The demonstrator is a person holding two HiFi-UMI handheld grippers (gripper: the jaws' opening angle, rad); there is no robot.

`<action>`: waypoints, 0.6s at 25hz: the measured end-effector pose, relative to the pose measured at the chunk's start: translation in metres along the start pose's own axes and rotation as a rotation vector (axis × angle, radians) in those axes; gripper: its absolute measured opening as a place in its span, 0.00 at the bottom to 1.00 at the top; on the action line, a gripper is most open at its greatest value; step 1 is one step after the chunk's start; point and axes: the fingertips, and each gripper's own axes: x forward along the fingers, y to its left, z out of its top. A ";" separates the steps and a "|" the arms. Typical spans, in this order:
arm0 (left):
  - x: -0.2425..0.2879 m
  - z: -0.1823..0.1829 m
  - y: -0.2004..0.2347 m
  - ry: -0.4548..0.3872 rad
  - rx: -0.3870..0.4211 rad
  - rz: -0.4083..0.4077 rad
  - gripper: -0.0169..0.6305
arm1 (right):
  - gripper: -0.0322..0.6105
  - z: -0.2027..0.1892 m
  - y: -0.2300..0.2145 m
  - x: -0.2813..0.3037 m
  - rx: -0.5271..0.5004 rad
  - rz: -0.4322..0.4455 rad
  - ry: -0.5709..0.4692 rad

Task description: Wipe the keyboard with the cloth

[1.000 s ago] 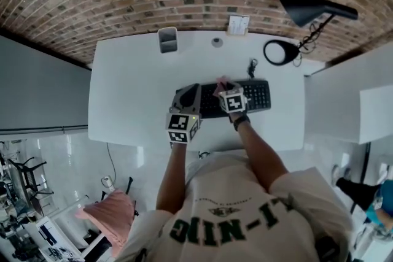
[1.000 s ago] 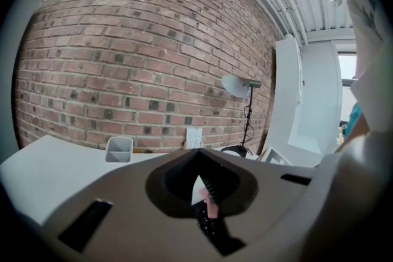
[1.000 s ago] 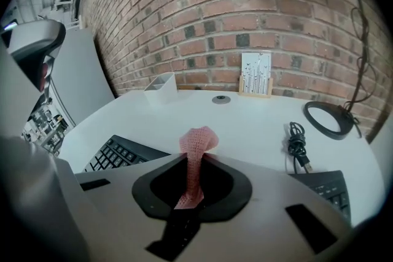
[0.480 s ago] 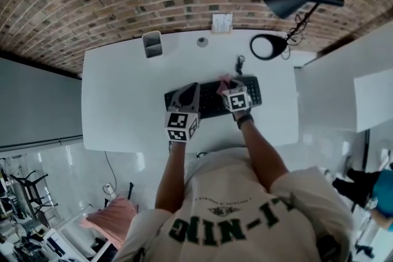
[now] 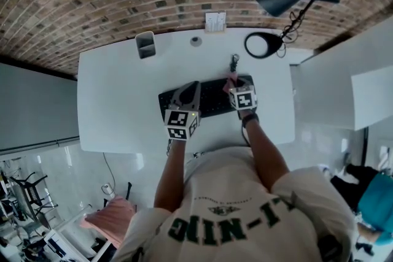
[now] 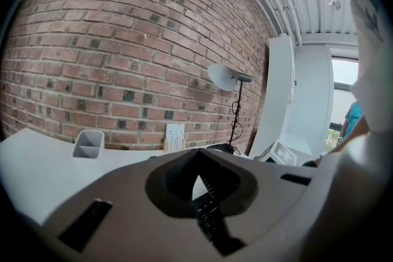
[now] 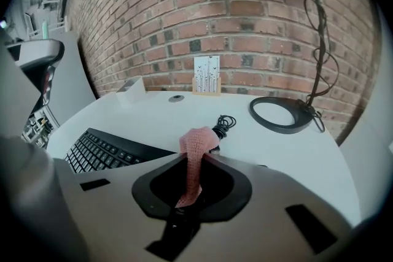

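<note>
The cloth [image 7: 196, 143] is pinched in the closed jaws of the right gripper [image 7: 195, 159], and the keyboard [image 7: 104, 150] lies just left of them. The left gripper [image 6: 198, 155], with jaws together and nothing between them, is above the keyboard.

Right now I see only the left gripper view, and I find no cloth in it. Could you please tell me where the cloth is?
Observer: The pink cloth is pinched in the right claw; its jaws are closed on it.
Operator: Where is that claw over the keyboard?
Observer: In the head view it is at the right end of the keyboard.
Operator: Does something lie on the table near that end?
Observer: Yes, a coiled black cable lies on the table just behind the cloth.
</note>
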 end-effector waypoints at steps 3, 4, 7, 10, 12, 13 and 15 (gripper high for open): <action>0.004 -0.002 -0.003 0.005 -0.007 -0.001 0.03 | 0.08 -0.003 -0.019 -0.004 0.009 -0.031 0.004; 0.005 -0.002 -0.003 0.005 -0.009 -0.001 0.03 | 0.08 -0.005 -0.026 -0.005 0.010 -0.041 0.006; 0.008 -0.002 -0.005 0.005 -0.012 0.001 0.03 | 0.08 -0.008 -0.043 -0.009 0.024 -0.065 0.009; 0.009 -0.002 -0.007 0.004 -0.012 0.003 0.03 | 0.08 -0.016 -0.066 -0.015 0.052 -0.122 0.032; 0.008 -0.001 -0.006 0.005 -0.011 0.006 0.03 | 0.08 -0.024 -0.079 -0.016 0.085 -0.150 0.053; 0.006 -0.001 -0.006 0.006 -0.012 0.008 0.03 | 0.08 -0.028 -0.082 -0.015 0.105 -0.149 0.062; 0.001 -0.002 -0.004 0.005 -0.015 0.016 0.03 | 0.08 -0.025 -0.086 -0.018 0.119 -0.150 0.053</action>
